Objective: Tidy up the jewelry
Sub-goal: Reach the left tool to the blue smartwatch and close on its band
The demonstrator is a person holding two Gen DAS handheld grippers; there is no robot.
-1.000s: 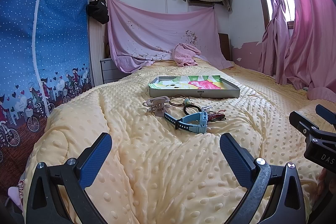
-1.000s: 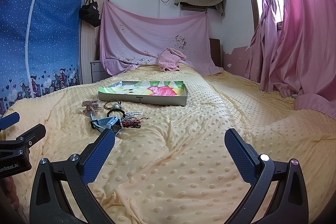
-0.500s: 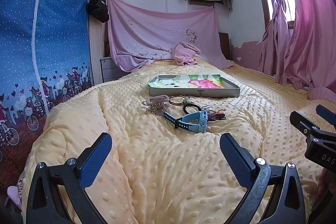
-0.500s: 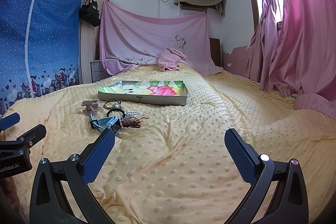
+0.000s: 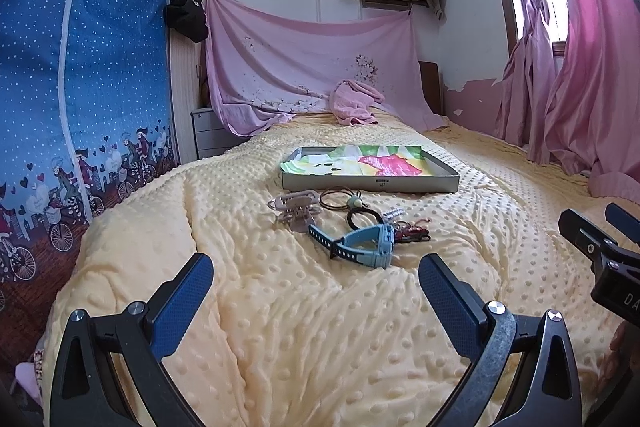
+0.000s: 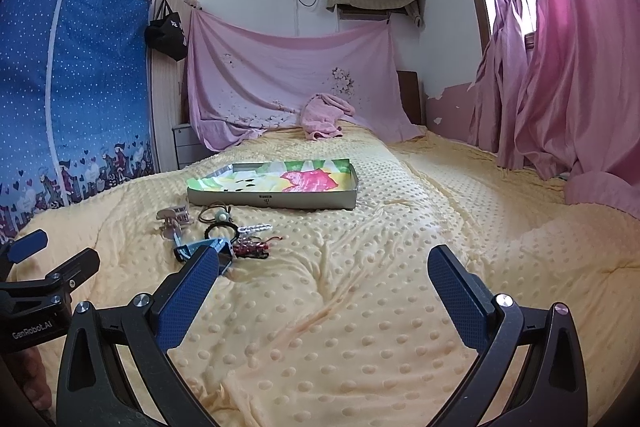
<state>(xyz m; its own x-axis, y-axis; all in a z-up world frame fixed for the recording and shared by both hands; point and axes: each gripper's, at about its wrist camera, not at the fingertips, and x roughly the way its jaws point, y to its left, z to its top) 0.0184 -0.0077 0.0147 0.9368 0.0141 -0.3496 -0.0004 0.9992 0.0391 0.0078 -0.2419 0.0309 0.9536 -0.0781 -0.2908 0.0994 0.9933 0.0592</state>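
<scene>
- My left gripper [image 5: 316, 283] hovers over the yellow dotted blanket [image 5: 320, 347], fingers spread wide apart, nothing btw them.
- My right gripper [image 6: 322, 279] is the same: fingers released wide, empty, above bare blanket on the right side of the bed.
- The jewelry lies in a small pile on the blanket, ahead of the left gripper and to the front-left of the right one.
- Nearest to me is the light blue watch [image 5: 366, 243], strap w/ holes pointing left. In the right wrist view my left finger hides part of it.
- Just beside it on the right: a small red bracelet [image 5: 412, 231], tangled w/ smth dark, too small to tell exactly.
- Behind the watch: a black hair tie [image 5: 362, 217], a thin brown band w/ a pale green bead [image 5: 354, 202], and a small silver clip [image 5: 394, 213].
- Left of these is a beige hair claw [image 5: 296, 207].
- Behind the pile, close but apart from it, stands the grey flat box [image 5: 370, 183] w/ colourful picture lining inside; no jewelry seen in it.
- Pink towel [image 5: 354, 103] lies far at the head of the bed.
</scene>
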